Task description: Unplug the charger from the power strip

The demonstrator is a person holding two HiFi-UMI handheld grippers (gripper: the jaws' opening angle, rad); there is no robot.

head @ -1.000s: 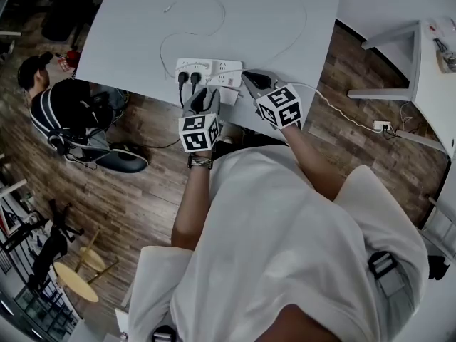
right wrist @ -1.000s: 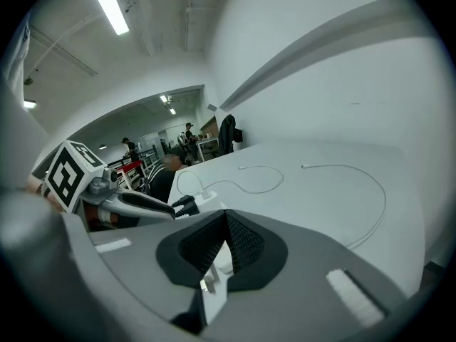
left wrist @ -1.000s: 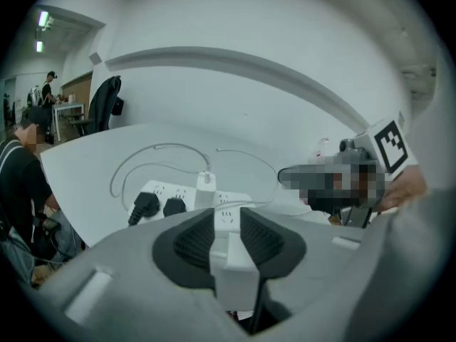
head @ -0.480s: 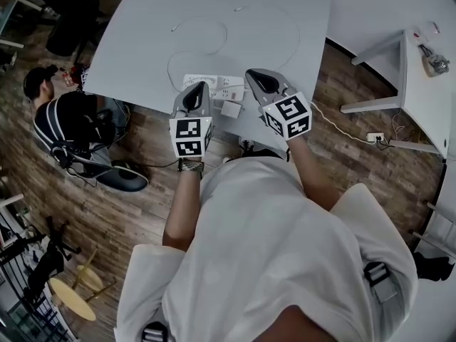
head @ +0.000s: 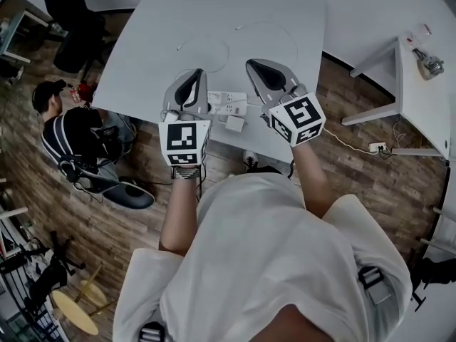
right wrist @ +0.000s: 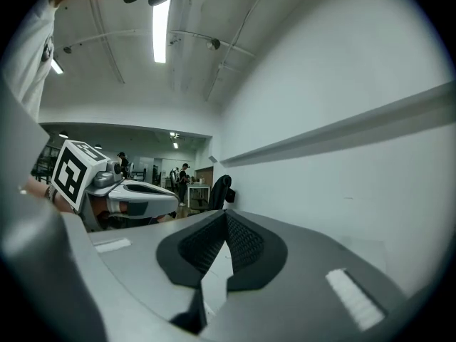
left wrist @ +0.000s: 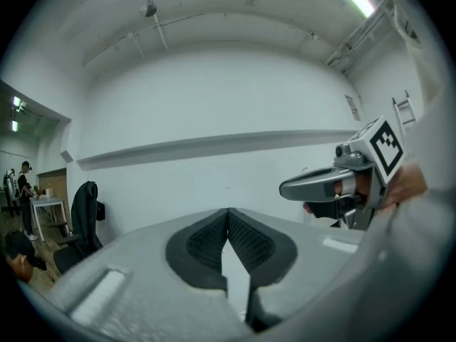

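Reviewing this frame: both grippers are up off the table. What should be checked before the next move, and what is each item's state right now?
1. Left claw empty: ok. It is shut with nothing between its pads.
2. Right claw empty: ok. It is shut with nothing between its pads.
3. Charger out of the power strip: ok. It looks to lie on the table at the strip's near edge, in no socket.
4. Claws clear of the strip: ok. Both gripper views show only wall and room.
5. Strip's left end free of trouble: cannot tell. The left claw's body covers it in the head view.
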